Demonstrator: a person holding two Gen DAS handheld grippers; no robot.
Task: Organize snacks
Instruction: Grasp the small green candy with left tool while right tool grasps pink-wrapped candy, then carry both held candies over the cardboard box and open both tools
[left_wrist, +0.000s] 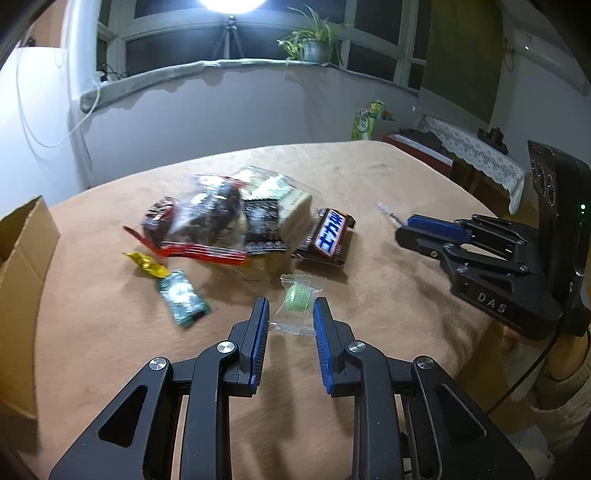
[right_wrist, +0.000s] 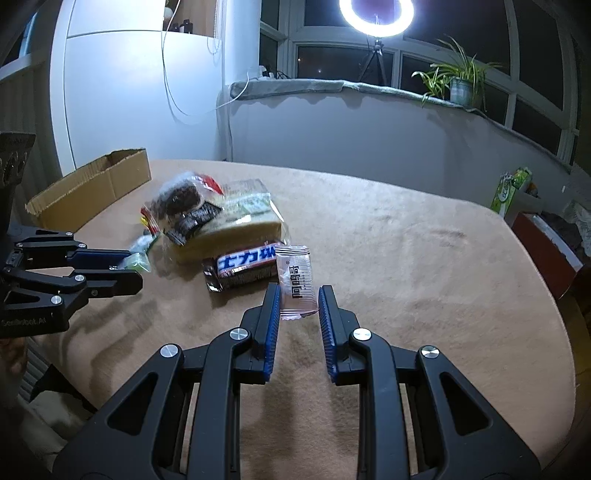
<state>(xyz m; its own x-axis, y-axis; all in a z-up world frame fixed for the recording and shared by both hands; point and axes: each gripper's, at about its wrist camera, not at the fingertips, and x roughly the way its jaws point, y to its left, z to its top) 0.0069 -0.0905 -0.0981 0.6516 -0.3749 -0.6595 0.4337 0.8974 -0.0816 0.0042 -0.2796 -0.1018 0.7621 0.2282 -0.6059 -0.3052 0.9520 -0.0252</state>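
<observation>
The left claw (left_wrist: 289, 319) is closed narrow on a green candy (left_wrist: 298, 297) in a clear wrapper, pinching the wrapper just in front of the snack pile (left_wrist: 221, 218). The right claw (right_wrist: 298, 308) is likewise narrow, gripping a small pale sachet (right_wrist: 295, 278) with dark print by its lower edge, beside the pile's near end. Both items look lifted a little off the worktop (right_wrist: 424, 266), though that is a judgement from the shadows.

The task seems barely started. The cardboard box (right_wrist: 92, 188) stands open at the worktop's edge beyond the pile, and what shows of its inside holds no snacks. Still lying in or by the pile:
- a chocolate bar (left_wrist: 327, 236) in a dark wrapper, on the pile's side nearest the right claw
- a clear bag of dark pieces (left_wrist: 207, 218) with red trim
- a pale cake block (right_wrist: 240, 218) in clear film
- a small black packet (left_wrist: 264, 225)
- a yellow sweet (left_wrist: 146, 264) and a green-wrapped sweet (left_wrist: 183, 297), in front of the pile on the box side

Readable writing: the bar carries large white-and-blue Chinese characters; the sachet has bold characters I cannot make out. "DAS" is moulded on the right claw's body.
</observation>
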